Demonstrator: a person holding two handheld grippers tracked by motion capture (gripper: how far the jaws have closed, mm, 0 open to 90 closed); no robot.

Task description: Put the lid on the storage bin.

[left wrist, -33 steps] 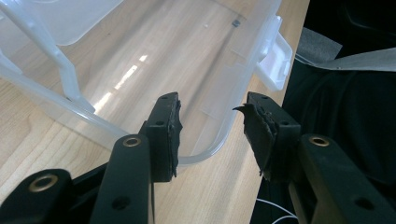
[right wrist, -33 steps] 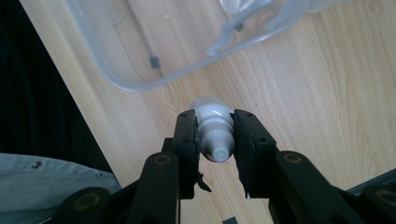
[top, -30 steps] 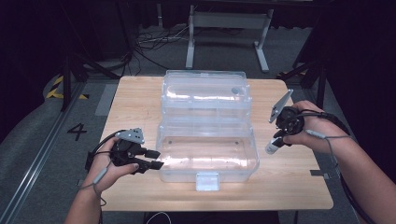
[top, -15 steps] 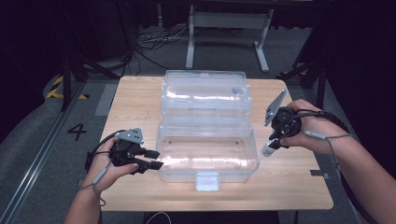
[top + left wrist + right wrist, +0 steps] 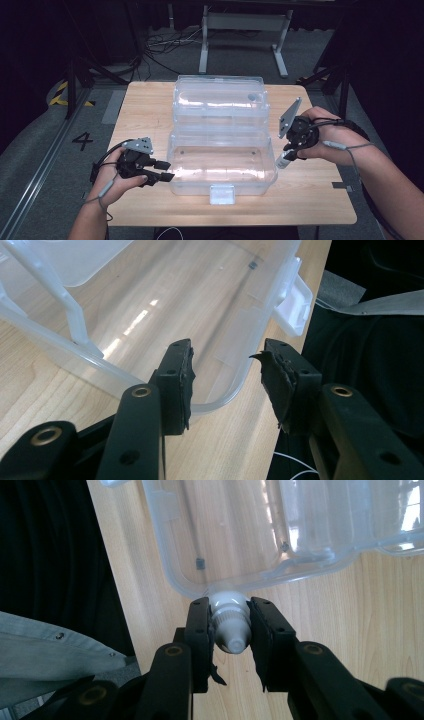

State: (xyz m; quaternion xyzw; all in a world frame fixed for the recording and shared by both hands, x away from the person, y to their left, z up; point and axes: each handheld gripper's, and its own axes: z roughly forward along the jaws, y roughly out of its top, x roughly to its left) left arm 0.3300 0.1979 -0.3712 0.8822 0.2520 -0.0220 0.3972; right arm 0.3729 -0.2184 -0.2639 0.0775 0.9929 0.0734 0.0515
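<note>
Right gripper view: the right gripper (image 5: 230,630) clamps a small white plastic bottle (image 5: 229,622) just beside the clear plastic box (image 5: 240,535) — left gripper (image 5: 227,382) gapes, straddling the box's rim.

We see a small white bottle (image 5: 230,625) with a ribbed screw cap and a tapered nozzle, clamped at its neck between the two pads of the right tongs (image 5: 230,640). In the high view the bottle (image 5: 282,160) hangs tilted just beside the right end of a clear plastic storage box (image 5: 222,165). The box stands open on the wooden table (image 5: 310,200), its lid (image 5: 220,102) folded back behind it, a white latch (image 5: 222,194) at its front edge.
</note>
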